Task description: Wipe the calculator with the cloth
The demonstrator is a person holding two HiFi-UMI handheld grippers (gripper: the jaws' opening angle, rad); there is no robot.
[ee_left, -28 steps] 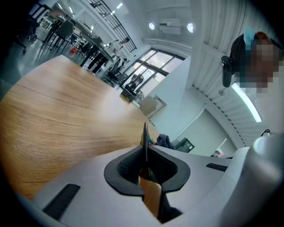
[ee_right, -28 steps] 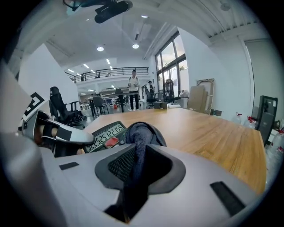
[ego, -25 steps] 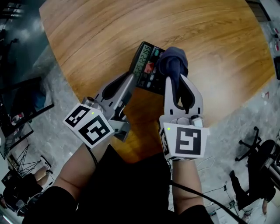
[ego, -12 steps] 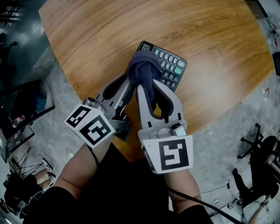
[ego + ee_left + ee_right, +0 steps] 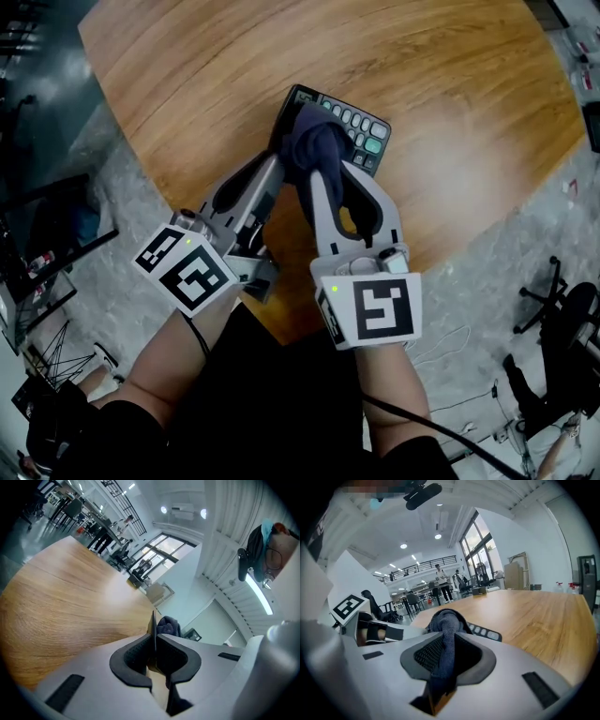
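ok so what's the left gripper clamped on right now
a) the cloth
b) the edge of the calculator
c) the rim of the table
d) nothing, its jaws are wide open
b: in the left gripper view the left gripper has its jaws closed on the thin edge of the calculator, while the dark cloth is pinched in the right gripper.
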